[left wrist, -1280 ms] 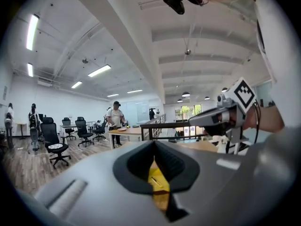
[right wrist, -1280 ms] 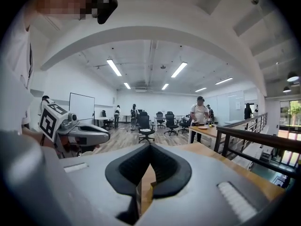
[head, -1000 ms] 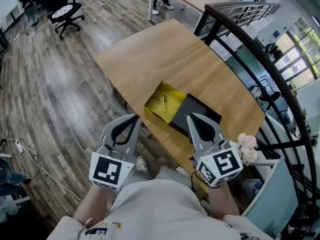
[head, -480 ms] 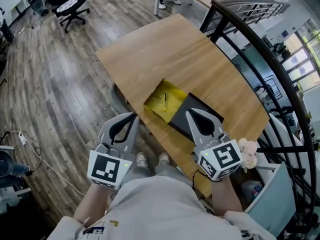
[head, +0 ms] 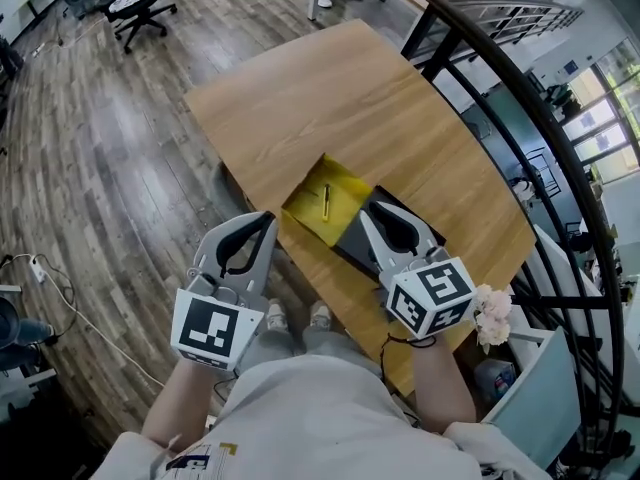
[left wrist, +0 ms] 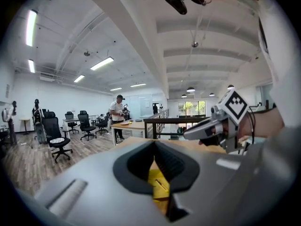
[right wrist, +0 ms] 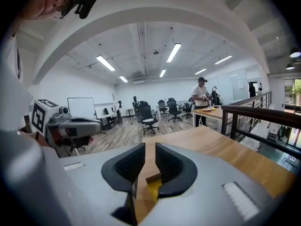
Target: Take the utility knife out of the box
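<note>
An open box with a yellow lining (head: 335, 200) sits near the wooden table's (head: 330, 98) front edge, its black lid (head: 352, 240) folded out to the right. The slim yellow utility knife (head: 326, 201) lies inside the box. My left gripper (head: 268, 218) hovers off the table's front edge, short of the box, jaws shut and empty. My right gripper (head: 370, 208) is over the black lid; its jaws have just been opening and stand slightly open with nothing between them. The yellow lining (left wrist: 157, 185) shows through the left gripper (left wrist: 154, 144), and the box (right wrist: 153, 189) shows through the right gripper (right wrist: 150, 147).
A black curved railing (head: 520, 98) runs along the table's right side. An office chair (head: 135, 8) stands on the wood floor at far left. A white flower-like bundle (head: 492, 313) hangs by my right wrist. A person (left wrist: 117, 119) stands at a distant table.
Both grippers have moved forward toward the box; the right one now reaches over the black lid, and its jaws have parted a little.
</note>
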`<state>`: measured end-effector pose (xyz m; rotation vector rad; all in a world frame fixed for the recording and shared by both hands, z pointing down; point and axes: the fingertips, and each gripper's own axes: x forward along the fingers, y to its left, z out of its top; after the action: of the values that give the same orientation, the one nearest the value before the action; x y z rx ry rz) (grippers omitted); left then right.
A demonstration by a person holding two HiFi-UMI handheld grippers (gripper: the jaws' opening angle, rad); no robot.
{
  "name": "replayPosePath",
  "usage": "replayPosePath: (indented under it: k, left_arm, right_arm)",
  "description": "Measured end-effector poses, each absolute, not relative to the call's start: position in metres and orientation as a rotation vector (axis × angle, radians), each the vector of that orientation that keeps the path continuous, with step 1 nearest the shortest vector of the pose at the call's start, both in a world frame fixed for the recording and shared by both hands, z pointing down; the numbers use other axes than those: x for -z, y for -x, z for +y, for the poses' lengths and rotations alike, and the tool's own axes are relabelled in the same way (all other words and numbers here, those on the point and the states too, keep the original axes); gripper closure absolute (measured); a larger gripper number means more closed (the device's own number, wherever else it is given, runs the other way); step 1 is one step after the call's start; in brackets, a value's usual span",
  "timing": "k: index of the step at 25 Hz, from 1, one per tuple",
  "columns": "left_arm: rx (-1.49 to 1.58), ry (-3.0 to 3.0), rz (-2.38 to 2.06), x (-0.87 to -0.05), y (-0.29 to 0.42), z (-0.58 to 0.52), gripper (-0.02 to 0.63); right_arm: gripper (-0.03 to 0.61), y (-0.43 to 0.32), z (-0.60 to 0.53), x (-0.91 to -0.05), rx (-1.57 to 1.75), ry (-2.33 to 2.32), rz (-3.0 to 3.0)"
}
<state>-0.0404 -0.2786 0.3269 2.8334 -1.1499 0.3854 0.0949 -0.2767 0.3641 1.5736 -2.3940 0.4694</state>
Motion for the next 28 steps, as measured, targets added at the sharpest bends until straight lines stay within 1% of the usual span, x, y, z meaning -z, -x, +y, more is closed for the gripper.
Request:
replayPosePath:
  k: [3,6,9,20,28]
  left_arm:
    - [-0.406,-2.861,-1.141,-0.334,0.038,-0.291,0.612]
    - [-0.461,-2.881,-1.141,-0.346,0.034,-0.302,0.612]
    - [-0.528,-2.910,-1.152,-0.360,0.030,-0.314,0.612]
    - [-0.557,-2.849,-1.068,-0.420,0.034,-0.352,0.612]
    - [-0.593,-2.782,-1.042,-0.462,0.040,-0.375,0.612]
  right_arm:
    - [0.480,-0.094,-0.291,-0.385,-0.505,-1.561,-2.349]
    - [0.460,-0.092,-0.306,-0.408,-0.537,-1.543,-2.310]
    - [0.419,-0.088,-0.324,-0.433,-0.576,-1.501,-2.278]
    - [0.408,-0.082,-0.380,-0.535,-0.712,-1.411,-2.064]
    - [0.407,-0.084,-0.396,-0.619,-0.834,-1.390,-1.851]
